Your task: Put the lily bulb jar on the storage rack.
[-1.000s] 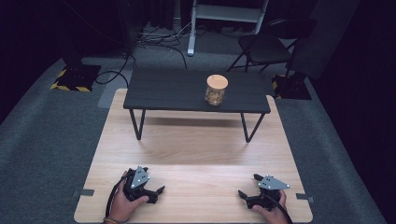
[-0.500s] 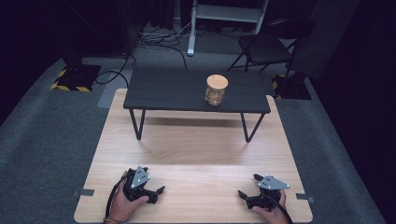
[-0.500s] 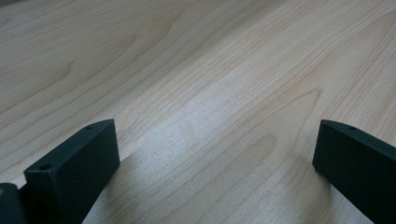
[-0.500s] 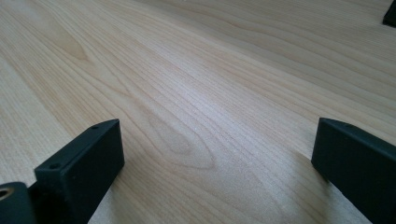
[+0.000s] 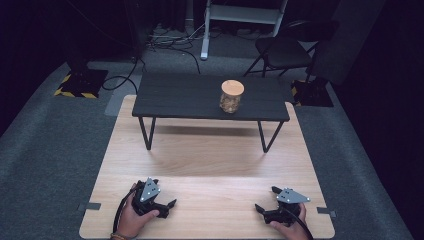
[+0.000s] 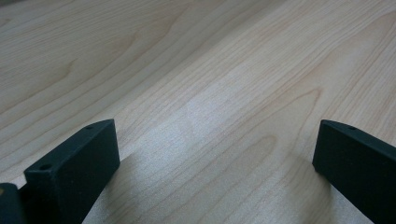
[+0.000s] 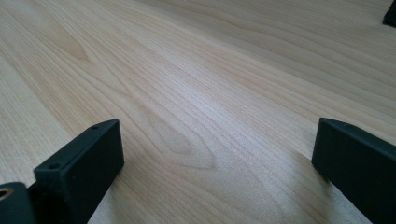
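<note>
The jar is standing upright on the little black table, toward its right end, and it is being kept shut by a round wooden lid. Something brownish is being held inside it, but what it is cannot be told from so far off. The jar is probably made of glass, so it is likely hard, smooth and a bit slippery, and it could be broken if it is dropped or knocked over. It is probably not very heavy. The best place to be held is likely around the middle of its body, just under the lid, with a soft and steady squeeze. If only the lid is pinched, it may be pulled off.

The black table is standing on the far part of the wooden surface. The jar is being left alone, well apart from both grippers.

The left gripper is being held low over the near left part of the surface, with its jaws spread wide and nothing between them. The right gripper is being held at the near right, also spread wide and pinching nothing.
</note>
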`<move>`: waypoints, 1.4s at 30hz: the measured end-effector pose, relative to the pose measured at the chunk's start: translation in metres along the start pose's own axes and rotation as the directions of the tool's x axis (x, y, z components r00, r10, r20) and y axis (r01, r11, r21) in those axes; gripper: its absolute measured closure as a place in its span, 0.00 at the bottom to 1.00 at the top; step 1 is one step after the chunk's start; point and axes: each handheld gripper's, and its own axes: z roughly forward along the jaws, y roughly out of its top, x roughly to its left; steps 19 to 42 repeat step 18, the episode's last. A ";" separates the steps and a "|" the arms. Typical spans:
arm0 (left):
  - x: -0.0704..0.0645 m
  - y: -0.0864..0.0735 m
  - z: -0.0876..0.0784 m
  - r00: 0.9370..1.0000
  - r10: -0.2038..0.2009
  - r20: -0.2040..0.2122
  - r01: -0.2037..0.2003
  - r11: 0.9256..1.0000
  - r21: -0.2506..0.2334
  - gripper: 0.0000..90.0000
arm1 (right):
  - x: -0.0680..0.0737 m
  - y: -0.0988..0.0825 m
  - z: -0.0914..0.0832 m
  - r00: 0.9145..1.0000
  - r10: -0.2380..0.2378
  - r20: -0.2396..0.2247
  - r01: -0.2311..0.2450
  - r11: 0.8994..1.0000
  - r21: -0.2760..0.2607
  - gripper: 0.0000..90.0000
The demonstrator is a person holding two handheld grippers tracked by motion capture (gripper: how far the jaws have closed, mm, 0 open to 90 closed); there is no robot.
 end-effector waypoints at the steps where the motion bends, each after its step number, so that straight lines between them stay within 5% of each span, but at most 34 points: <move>1: 0.000 0.000 0.000 1.000 0.000 0.000 0.000 1.000 0.000 0.01 | 0.000 0.000 0.000 1.000 0.000 0.000 0.000 1.000 0.000 0.02; 42: 0.000 0.000 0.000 1.000 0.000 0.000 0.000 1.000 0.000 0.01 | 0.000 0.000 0.000 1.000 0.000 0.002 0.000 1.000 0.001 0.02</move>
